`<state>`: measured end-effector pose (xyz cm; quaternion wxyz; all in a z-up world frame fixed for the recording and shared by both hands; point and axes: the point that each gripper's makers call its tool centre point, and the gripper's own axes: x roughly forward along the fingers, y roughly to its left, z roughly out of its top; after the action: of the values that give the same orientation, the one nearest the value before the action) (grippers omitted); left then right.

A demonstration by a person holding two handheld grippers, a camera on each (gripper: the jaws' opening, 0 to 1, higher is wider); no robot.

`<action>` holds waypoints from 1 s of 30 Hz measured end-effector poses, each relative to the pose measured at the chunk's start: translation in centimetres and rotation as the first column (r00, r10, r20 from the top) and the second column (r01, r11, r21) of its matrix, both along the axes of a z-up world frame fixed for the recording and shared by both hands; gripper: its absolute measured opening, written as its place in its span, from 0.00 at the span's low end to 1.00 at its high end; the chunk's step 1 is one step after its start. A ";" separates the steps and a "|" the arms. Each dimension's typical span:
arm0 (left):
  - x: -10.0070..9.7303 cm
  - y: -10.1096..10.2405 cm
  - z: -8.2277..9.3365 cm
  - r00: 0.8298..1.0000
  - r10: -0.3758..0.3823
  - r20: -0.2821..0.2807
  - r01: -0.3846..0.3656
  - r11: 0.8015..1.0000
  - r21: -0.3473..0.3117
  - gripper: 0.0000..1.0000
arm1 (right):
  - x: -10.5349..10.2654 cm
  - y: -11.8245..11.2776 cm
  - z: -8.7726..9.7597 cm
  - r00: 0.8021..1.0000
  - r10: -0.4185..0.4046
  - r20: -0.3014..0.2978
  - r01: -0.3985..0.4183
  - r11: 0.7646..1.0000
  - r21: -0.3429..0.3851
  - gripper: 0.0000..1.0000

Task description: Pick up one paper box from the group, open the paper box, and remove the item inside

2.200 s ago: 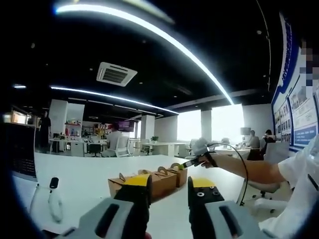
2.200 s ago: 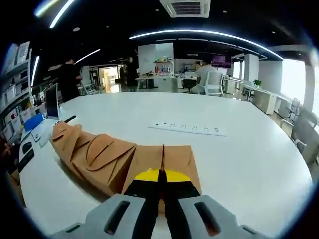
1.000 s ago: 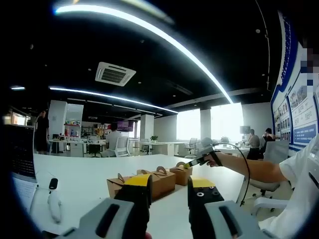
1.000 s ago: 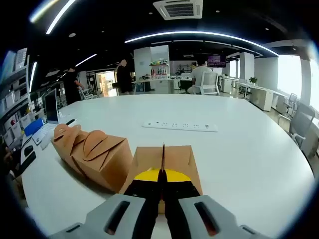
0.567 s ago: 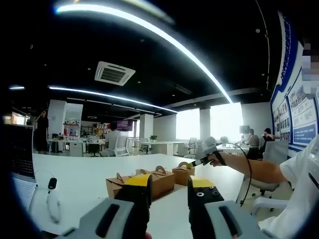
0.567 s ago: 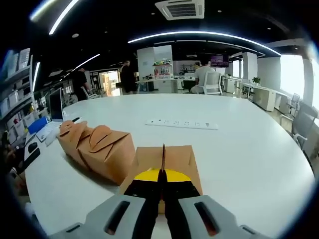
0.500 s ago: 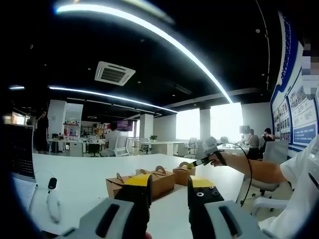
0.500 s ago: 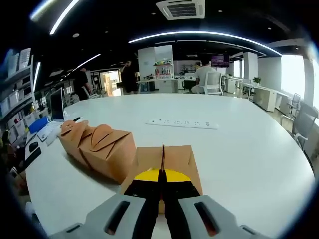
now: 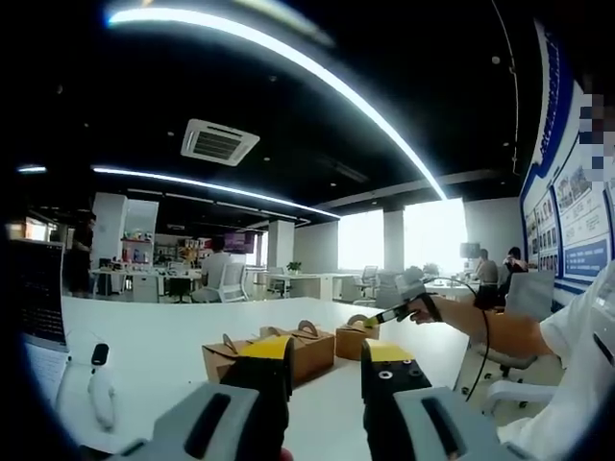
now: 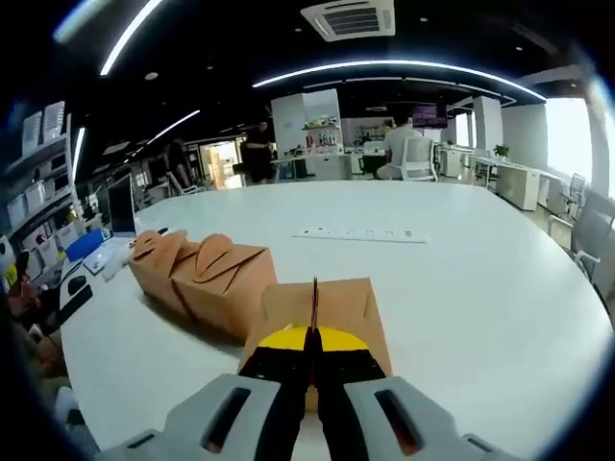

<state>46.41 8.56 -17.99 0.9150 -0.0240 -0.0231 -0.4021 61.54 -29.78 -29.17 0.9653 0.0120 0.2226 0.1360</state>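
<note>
white table [image 10: 500, 279], power strip [image 10: 360, 233], laptop [image 10: 123, 204]

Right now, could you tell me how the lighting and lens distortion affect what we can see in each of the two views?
Left gripper view: the windows are blown out white, the ceiling is very dark, and the ceiling light strip bows into an arc. Right gripper view: light is even on the table, the held box is sharp, the table edge curves, and the far office is soft.

Open-plan office, dark ceiling [image 9: 288, 115], curved light strips [image 9: 317, 72], ceiling vent [image 10: 348, 17], bright windows [image 9: 432, 235], white table [image 10: 461, 279]
</note>
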 end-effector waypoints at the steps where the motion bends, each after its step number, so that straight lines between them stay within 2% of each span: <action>1: 0.0 0.0 0.0 1.000 -0.001 -0.001 0.001 1.000 0.001 0.30 | 0.0 -0.1 0.0 1.000 0.003 -0.001 -0.003 1.000 -0.001 0.03; 18: -0.1 -0.4 -0.2 1.000 -0.015 -0.002 0.015 1.000 0.007 0.30 | 0.5 -0.8 0.4 0.999 0.048 -0.013 -0.049 0.999 -0.008 0.03; 30: -0.3 -0.7 -0.4 1.000 -0.018 -0.001 0.018 1.000 0.016 0.30 | -1.1 -0.5 0.6 0.995 0.095 -0.018 -0.095 0.995 0.006 0.03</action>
<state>46.16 7.91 -18.38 0.9114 -0.0171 -0.0193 -0.4106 60.39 -30.23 -28.61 0.9556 0.0050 0.2313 0.1823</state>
